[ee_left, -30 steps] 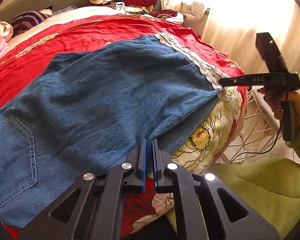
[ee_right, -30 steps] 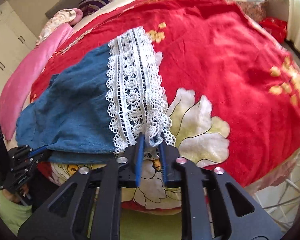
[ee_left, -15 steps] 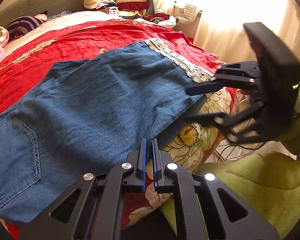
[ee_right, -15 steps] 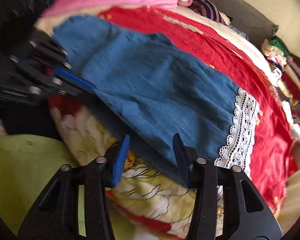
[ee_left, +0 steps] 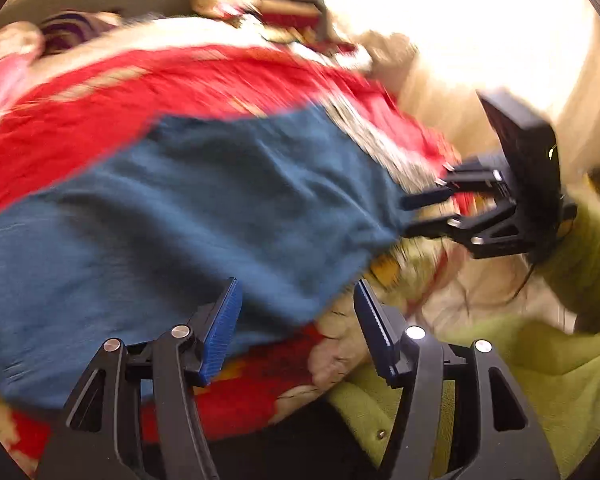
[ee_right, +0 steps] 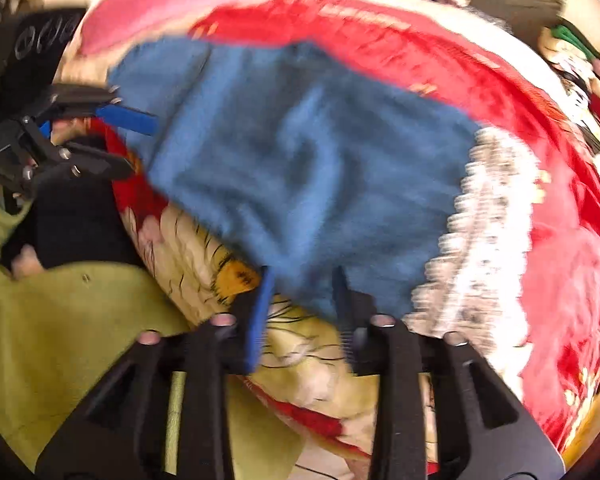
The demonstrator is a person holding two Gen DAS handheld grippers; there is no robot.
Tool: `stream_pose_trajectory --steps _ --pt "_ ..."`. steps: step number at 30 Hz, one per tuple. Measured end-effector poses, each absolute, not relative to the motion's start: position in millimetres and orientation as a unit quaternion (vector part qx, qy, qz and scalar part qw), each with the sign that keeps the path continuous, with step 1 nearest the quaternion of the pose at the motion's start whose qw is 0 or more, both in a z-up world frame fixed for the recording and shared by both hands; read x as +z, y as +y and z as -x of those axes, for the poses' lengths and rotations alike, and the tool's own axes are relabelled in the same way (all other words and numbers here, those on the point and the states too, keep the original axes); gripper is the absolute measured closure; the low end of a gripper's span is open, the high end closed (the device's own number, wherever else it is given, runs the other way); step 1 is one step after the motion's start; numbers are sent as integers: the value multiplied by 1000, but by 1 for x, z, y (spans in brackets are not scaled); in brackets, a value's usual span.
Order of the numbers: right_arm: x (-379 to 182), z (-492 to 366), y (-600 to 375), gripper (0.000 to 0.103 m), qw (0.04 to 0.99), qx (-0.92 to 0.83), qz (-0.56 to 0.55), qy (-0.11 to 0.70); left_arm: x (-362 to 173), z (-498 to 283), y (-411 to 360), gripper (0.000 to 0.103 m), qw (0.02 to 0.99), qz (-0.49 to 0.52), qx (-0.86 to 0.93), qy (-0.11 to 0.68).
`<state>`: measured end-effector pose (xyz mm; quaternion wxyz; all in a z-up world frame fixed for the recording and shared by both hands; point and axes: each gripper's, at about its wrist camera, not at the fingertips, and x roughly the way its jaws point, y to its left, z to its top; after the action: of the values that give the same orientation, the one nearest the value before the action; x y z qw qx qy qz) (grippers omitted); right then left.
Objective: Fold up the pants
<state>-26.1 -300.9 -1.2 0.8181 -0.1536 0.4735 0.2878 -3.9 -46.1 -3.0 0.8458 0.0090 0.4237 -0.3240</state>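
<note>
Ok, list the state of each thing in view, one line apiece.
Left gripper: jaws just opened, pants edge between them, not pinched.
Right gripper: jaws just opened, apart at the pants edge near the hem.
Denim pants: lying flat on the bed.
Lace hem: flat on the bedspread.
Red bedspread: spread over the bed.

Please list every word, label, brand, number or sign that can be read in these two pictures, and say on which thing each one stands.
No text can be read in either view; both are blurred.
Right tongs: no legible marking on the black body.
Left tongs: round marks on the black body above them, too blurred to read.
Denim pants, red floral bedcover: no lettering, only pattern.
</note>
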Motion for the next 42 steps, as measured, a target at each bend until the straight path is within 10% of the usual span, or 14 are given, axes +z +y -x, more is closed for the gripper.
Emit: stream_pose_trajectory --steps 9,11,13,26,29,42 --pt "5 -10 -365 63 863 194 12 466 2 -17 116 7 902 100 21 419" --pt "-6 -14 -364 62 858 182 16 481 -13 -27 129 9 891 136 17 432" --pt "-17 -12 -365 62 853 172 26 493 -23 -32 130 60 886 178 -15 427" --pt "-23 -14 -361 52 845 177 30 503 14 -20 140 47 911 113 26 396" --pt "-3 -17 -362 52 860 197 5 471 57 -19 121 22 931 63 3 360" --pt "-8 -58 -326 49 861 222 31 456 32 -173 -48 23 854 -28 -268 446"
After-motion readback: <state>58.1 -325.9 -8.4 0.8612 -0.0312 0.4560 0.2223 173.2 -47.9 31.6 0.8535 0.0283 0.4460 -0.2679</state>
